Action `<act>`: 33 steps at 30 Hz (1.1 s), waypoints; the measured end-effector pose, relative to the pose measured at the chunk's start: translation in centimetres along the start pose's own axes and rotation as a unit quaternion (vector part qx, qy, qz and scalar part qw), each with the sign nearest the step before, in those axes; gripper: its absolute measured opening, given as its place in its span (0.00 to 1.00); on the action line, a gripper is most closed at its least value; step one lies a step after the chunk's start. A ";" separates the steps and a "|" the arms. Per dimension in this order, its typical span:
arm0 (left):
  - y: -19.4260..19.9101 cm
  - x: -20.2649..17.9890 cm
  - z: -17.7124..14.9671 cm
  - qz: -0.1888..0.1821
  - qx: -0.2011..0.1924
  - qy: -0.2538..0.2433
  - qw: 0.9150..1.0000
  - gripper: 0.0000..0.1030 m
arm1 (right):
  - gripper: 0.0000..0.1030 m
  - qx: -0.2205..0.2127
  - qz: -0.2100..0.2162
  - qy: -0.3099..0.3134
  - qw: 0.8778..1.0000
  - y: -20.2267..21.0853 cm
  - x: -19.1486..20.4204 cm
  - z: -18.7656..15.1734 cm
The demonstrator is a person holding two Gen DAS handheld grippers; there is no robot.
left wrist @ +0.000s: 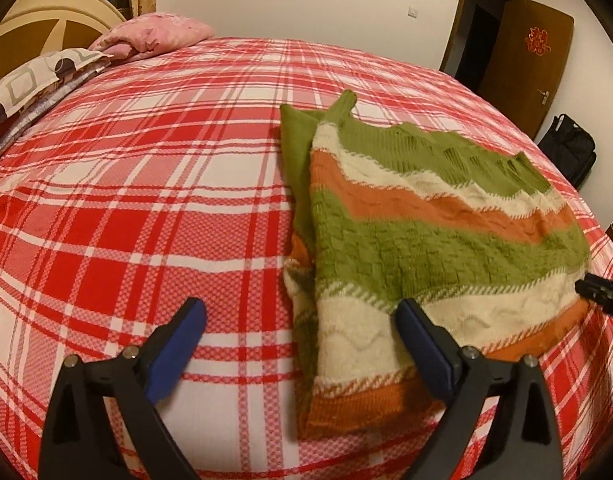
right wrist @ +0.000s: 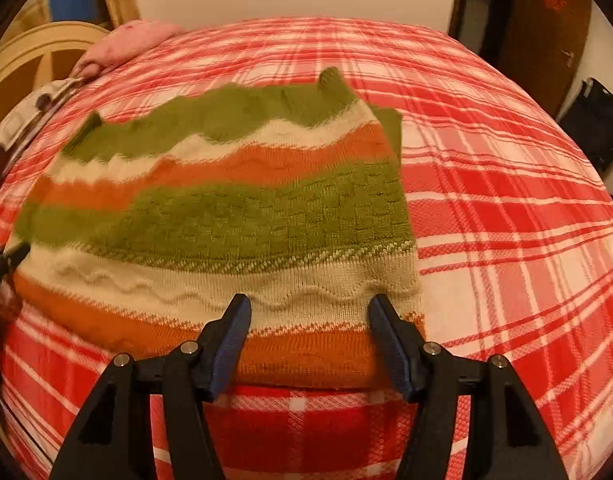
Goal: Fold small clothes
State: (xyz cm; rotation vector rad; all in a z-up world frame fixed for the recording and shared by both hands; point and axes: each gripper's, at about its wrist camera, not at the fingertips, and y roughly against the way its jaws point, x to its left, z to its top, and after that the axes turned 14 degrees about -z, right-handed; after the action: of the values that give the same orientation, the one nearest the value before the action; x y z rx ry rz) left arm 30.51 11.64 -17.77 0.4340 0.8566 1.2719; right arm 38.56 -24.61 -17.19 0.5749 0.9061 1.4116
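Observation:
A knit sweater (left wrist: 426, 240) striped in green, orange and cream lies flat on the red plaid bed (left wrist: 126, 200), with its left side folded over. My left gripper (left wrist: 302, 316) stands open wide at the sweater's near left corner. The folded edge lies between its fingers, and its right finger (left wrist: 418, 332) is over the cream band. In the right wrist view the sweater (right wrist: 234, 216) spreads to the left. My right gripper (right wrist: 310, 308) is open above the orange hem near the right corner, and nothing is pinched. Each gripper's black tip shows at the edge of the other view: the right gripper (left wrist: 602, 292) and the left gripper (right wrist: 6, 260).
A pink pillow (left wrist: 158, 34) and a patterned pillow (left wrist: 34, 76) lie at the head of the bed, top left. A brown door (left wrist: 534, 48) and a black bag (left wrist: 570, 148) stand past the bed's right side. Bare plaid sheet stretches left of the sweater.

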 end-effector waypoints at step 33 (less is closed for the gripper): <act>2.7 0.4 -2.7 0.008 0.003 -0.007 1.000 1.00 | 0.61 -0.042 0.060 0.075 0.994 4.3 13.9 3.3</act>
State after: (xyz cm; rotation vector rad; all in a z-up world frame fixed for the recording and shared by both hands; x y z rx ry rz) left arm 26.70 12.31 -17.70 0.4552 0.8458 1.2806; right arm 37.73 -10.00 -14.53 0.4706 0.9375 1.6118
